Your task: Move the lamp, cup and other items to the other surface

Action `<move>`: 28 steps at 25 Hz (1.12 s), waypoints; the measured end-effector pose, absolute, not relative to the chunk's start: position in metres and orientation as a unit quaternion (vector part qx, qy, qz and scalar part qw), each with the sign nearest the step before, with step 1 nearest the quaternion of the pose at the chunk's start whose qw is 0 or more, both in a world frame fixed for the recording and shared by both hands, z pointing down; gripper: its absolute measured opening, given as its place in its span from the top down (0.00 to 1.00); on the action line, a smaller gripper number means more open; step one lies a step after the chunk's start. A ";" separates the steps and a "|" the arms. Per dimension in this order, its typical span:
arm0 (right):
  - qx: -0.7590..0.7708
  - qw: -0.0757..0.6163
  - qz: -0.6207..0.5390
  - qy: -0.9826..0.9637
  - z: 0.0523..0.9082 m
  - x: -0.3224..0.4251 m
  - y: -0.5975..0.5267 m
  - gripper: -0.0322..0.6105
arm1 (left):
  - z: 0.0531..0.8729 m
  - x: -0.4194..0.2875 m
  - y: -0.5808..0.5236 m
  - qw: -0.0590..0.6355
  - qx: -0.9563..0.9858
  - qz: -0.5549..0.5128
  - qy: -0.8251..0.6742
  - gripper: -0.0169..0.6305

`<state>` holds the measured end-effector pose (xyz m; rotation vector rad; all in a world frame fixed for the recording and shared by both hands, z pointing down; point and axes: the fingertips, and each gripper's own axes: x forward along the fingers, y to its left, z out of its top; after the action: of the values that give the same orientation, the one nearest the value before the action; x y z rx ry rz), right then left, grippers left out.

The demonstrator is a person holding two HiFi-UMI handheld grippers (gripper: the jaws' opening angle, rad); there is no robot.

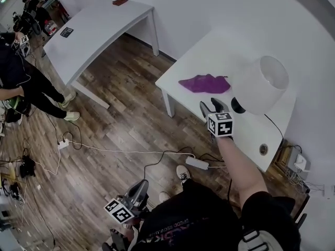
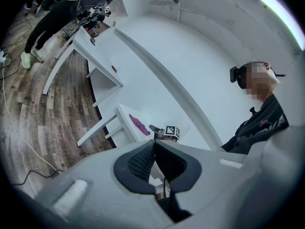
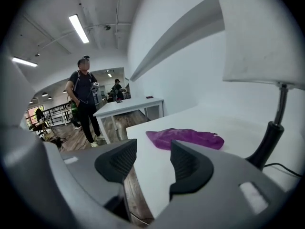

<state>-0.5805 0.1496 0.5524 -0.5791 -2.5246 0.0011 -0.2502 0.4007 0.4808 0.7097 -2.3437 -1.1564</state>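
A white-shaded lamp (image 1: 264, 85) stands on the near white table (image 1: 209, 51), with a purple cloth (image 1: 205, 83) lying to its left. My right gripper (image 1: 210, 105) hovers over the table's front part, just left of the lamp's black base; its jaws stand open and hold nothing. The right gripper view shows the cloth (image 3: 186, 138) ahead of the right gripper (image 3: 153, 159) and the lamp's stem (image 3: 271, 142) at the right. My left gripper (image 1: 138, 190) hangs low beside my leg, over the floor. In its own view the left gripper (image 2: 154, 149) is shut, pads touching, nothing between them.
A second white table (image 1: 99, 27) stands at the far left with a dark red item (image 1: 120, 1) and a black item (image 1: 66, 32) on it. A person (image 1: 26, 82) stands left of it. Cables and a power strip (image 1: 197, 163) lie on the wooden floor.
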 end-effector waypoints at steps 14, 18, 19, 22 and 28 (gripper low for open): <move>-0.153 0.349 0.000 -0.925 0.613 -0.701 0.137 0.54 | 0.495 -0.250 0.411 0.230 0.193 -0.435 -0.849 0.98; -0.148 0.365 -0.003 -0.919 0.624 -0.708 0.133 0.53 | 0.495 -0.245 0.415 0.231 0.175 -0.437 -0.851 0.98; -0.148 0.369 -0.004 -0.918 0.628 -0.708 0.133 0.53 | 0.495 -0.244 0.416 0.231 0.172 -0.438 -0.852 0.97; -0.149 0.377 -0.009 -0.914 0.636 -0.708 0.133 0.53 | 0.498 -0.239 0.418 0.232 0.162 -0.442 -0.851 0.97; -0.147 0.373 -0.043 -0.915 0.643 -0.711 0.127 0.68 | 0.504 -0.237 0.412 0.233 0.152 -0.448 -0.850 0.98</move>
<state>-0.7112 0.1274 0.6431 -0.3756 -2.3443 -0.1103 -0.2373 0.4117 0.5036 0.4185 -2.3346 -1.2300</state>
